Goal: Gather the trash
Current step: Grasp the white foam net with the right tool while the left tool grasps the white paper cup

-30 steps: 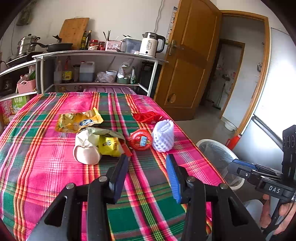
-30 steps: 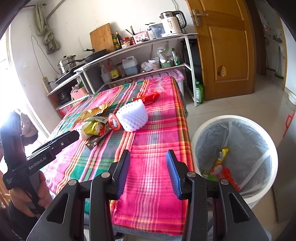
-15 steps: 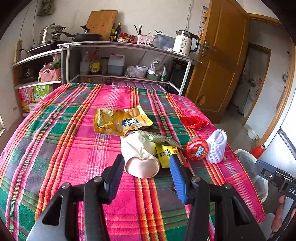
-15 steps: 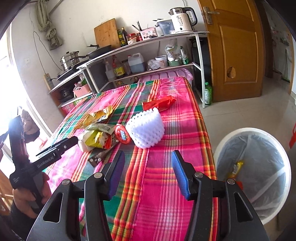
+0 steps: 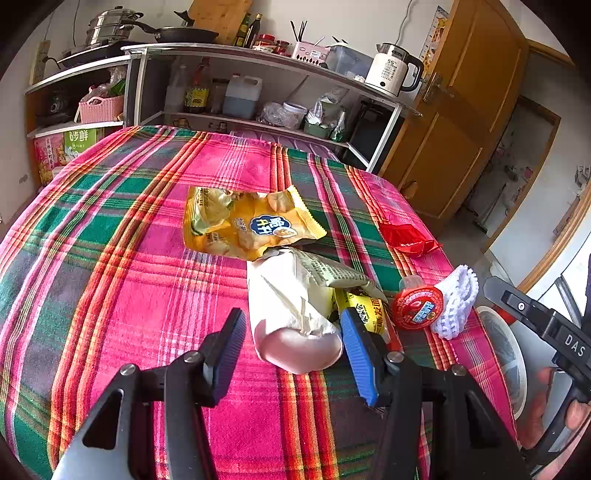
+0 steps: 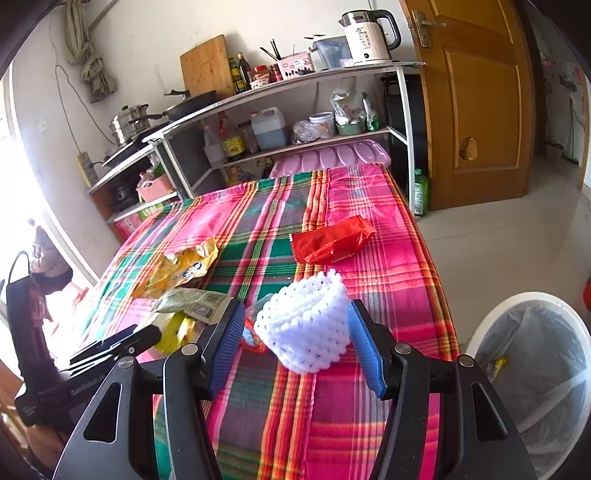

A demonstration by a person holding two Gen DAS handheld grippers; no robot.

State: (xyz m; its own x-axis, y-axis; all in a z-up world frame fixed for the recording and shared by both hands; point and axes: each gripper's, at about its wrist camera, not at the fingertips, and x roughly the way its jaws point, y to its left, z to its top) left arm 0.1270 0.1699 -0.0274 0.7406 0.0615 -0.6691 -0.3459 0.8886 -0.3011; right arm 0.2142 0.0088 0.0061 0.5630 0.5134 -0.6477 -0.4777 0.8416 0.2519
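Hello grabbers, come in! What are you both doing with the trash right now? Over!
Left gripper open around pale paper wrapper, jaws just widened. Right gripper open around white foam net, not squeezing. Bin beside table. Nothing blocking.

Landmark: shelf (image 6: 280,85), a metal two-level unit against the wall behind the table (image 6: 391,258).
Wall: white (image 6: 147,33) behind the shelf, with a cloth (image 6: 88,55) hanging high to its left.
Shelf top: kettle (image 6: 369,33), cutting board (image 6: 207,66), pan (image 5: 184,35), steamer pot (image 5: 110,24).
Lower shelf: jug (image 6: 269,127), bottles, pink basket (image 5: 101,107).
Door: brown wood (image 6: 476,103), right of the shelf.
Floor: pale tiles (image 6: 509,243) below the door.
Table: plaid cloth, in front of the shelf.
Light: bright daylight from the far left of the shelf.
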